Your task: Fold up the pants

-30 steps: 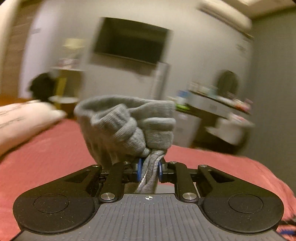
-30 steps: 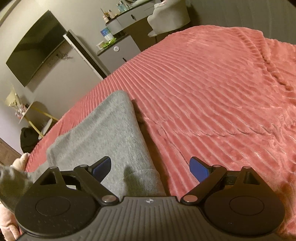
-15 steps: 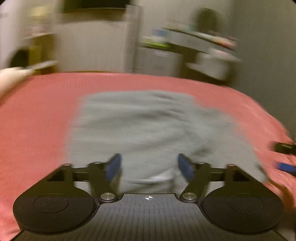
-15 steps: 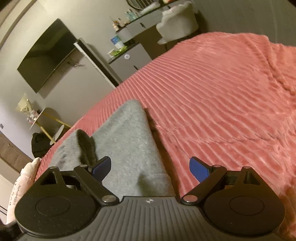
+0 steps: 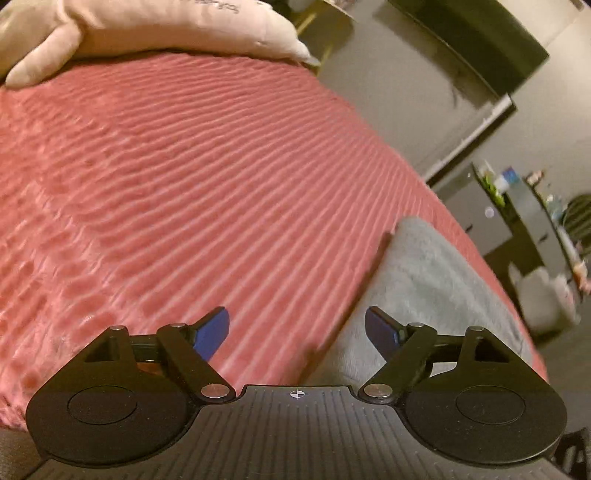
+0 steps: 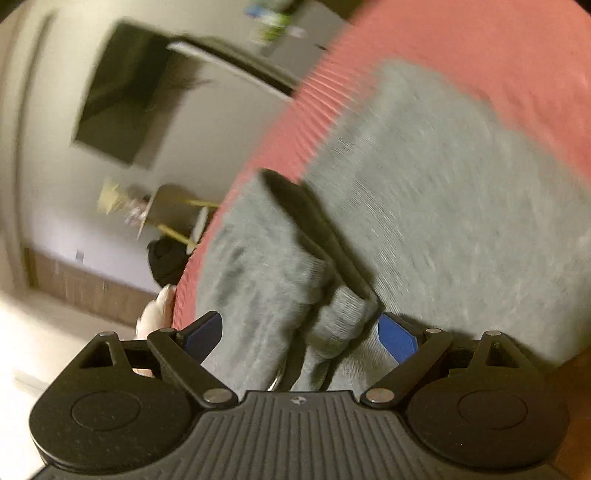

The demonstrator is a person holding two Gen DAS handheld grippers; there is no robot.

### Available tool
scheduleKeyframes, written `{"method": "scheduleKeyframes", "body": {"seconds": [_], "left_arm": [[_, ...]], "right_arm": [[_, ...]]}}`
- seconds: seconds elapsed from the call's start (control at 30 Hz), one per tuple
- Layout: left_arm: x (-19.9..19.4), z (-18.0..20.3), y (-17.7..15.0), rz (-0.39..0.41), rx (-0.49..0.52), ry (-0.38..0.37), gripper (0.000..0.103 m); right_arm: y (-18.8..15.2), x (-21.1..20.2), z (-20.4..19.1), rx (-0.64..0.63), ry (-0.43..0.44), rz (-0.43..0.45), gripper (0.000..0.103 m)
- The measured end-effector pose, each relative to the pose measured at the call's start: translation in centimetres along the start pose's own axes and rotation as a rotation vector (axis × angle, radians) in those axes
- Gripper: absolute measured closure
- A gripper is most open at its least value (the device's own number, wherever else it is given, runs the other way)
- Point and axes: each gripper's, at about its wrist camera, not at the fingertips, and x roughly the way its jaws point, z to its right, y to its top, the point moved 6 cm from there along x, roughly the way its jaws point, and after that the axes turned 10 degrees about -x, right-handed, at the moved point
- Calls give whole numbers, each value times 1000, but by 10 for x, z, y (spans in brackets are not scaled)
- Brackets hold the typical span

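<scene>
Both tools stand apart and hold nothing, the left tool point(image 5: 297, 328) beside the grey pants point(image 5: 436, 291) on the bed point(image 5: 184, 166), the right tool point(image 6: 299, 332) over a bunched cuff point(image 6: 343, 317), so closing here may catch only one loose layer and spoil the fold.

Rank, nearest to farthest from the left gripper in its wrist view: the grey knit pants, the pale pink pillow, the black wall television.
1. Grey knit pants: lower right, just beyond the open left gripper.
2. Pale pink pillow: top left, at the bed's far edge.
3. Black wall television: top right, past the bed.
</scene>
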Motion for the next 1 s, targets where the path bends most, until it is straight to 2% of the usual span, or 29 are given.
{"method": "scheduleKeyframes", "body": {"seconds": [0.1, 0.13, 0.17, 0.2, 0.23, 0.27, 0.37, 0.4, 0.43, 0.47, 0.5, 0.53, 0.6, 0.73, 0.87, 1.0], "left_arm": [[-4, -3, -5, 8, 27, -14, 17], [-7, -3, -5, 6, 37, -15, 17], [-5, -2, -6, 1, 39, -19, 17], [-6, -2, -6, -3, 32, -21, 17], [-6, -1, -6, -5, 21, -22, 17], [-5, -2, -5, -9, 8, -28, 17], [-3, 2, -7, -18, 13, -26, 17], [-4, 5, -9, -18, 31, -22, 17], [-3, 8, -10, -17, 48, -18, 17], [-3, 10, -11, -16, 63, -19, 17], [-4, 12, -12, -16, 71, -22, 17], [-4, 12, -13, -17, 73, -28, 17], [-6, 13, -14, -22, 70, -59, 17], [-14, 21, -19, -19, 103, -138, 17], [-13, 25, -22, -24, 130, -130, 16], [-12, 25, -23, -36, 130, -133, 16]], "right_arm": [[4, 8, 3, 84, 40, 31, 11], [5, 10, 1, 93, 42, 39, 14], [6, 11, 1, 92, 30, 49, 21], [6, 13, 1, 81, 28, 54, 50], [5, 14, 3, 82, 44, 55, 53], [4, 16, 5, 89, 41, 57, 53], [4, 25, 6, 92, 56, 50, 34], [6, 29, 2, 76, 58, 46, 25], [8, 33, -5, 50, 42, 37, 21], [8, 38, -11, 21, 16, 28, 21], [6, 36, -14, -21, -29, 19, 35], [7, 38, -20, -66, -70, 7, 58], [10, 34, -37, -139, -95, 22, 60], [17, 11, -77, -235, -38, 92, 62], [21, -19, -112, -355, -4, 167, 62], [31, -50, -120, -388, 8, 237, 62]]}}
